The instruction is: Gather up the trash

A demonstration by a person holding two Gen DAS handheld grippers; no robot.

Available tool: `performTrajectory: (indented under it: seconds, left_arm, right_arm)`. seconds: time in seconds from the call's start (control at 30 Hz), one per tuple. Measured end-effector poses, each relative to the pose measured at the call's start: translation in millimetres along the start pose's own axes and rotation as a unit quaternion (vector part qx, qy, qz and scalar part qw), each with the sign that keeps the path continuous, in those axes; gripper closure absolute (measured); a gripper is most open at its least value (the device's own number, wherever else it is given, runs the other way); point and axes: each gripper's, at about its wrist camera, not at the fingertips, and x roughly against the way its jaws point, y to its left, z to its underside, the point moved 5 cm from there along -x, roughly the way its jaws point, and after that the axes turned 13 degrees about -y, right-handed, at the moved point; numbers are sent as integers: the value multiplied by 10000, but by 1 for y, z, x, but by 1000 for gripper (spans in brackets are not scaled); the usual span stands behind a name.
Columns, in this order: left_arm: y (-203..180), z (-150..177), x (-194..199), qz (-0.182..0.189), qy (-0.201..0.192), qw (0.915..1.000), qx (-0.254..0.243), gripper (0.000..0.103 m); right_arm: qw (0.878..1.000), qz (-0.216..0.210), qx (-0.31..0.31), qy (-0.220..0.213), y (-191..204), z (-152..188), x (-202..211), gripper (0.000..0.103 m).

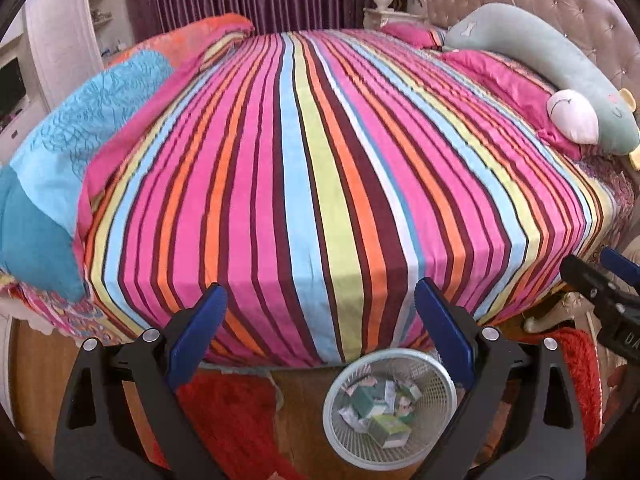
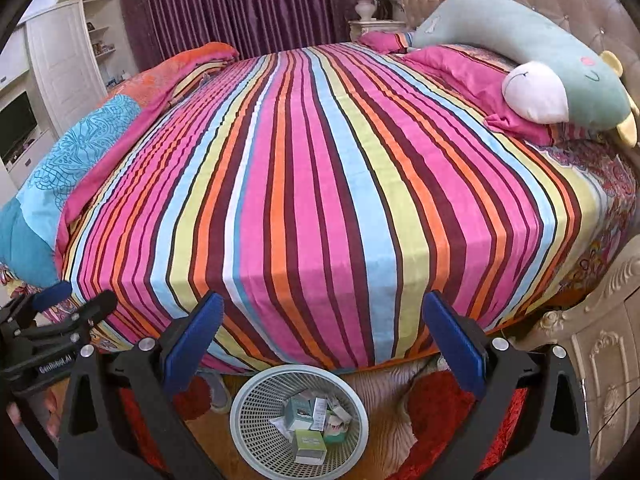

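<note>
Both grippers hang above the near edge of the bed, side by side, aimed across the striped sheet [image 1: 320, 160] toward the headboard

Left gripper [image 1: 320, 312]: jaws spread wide, nothing between the blue pads. Right gripper [image 2: 324, 320]: likewise spread wide and empty. Each shows at the margin of the other's view, so they sit close together and level, well clear of the sheet

Trash basket [image 2: 240, 412]: white mesh, round, standing on the wood floor right at the foot of the bed, just below and between the jaws in both views. Likely parked there so anything lifted off the bed can be dropped straight down without a carry. A red rug [image 2: 440, 400] lies beside it

Trash: small boxes and crumpled wrappers [image 2: 310, 424] lie heaped in the bottom of the basket, one green-and-white carton uppermost. No loose litter visible anywhere on the sheet; striped surface reads smooth from edge to pillows

Left where they belong, not trash: long grey-green plush pillow [image 2: 520, 40] along the headboard side, pink pillows under it, blue patterned quilt [image 1: 80, 120] bunched at the far left edge

Judgement: collection looks finished or nearly so. Empty, spread jaws over the basket fit a pose just after a drop, or a last scan of the bed. Folds of the quilt could hide a scrap; cannot tell from here
</note>
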Motion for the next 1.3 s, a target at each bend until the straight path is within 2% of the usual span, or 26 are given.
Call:
performTrajectory:
  seconds: [0.4, 0.57, 1.13, 1.3]
  left_arm:
    - [-1, -40, 2, 35, -244, 9997, -12, 11]
    - [-8, -47, 0, 70, -257, 9996, -66, 11]
    - [-6, -62, -25, 120, -138, 9998, 32, 11]
    - [-7, -68, -27, 86, -165, 9998, -70, 11]
  right_arm:
    - [9995, 45, -23, -309, -1, -26, 2, 8]
    - [9994, 14, -104, -338, -10, -39, -4, 8]
    - [9991, 69, -97, -401, -7, -55, -18, 8]
    - [9991, 100, -35, -414, -5, -62, -22, 8]
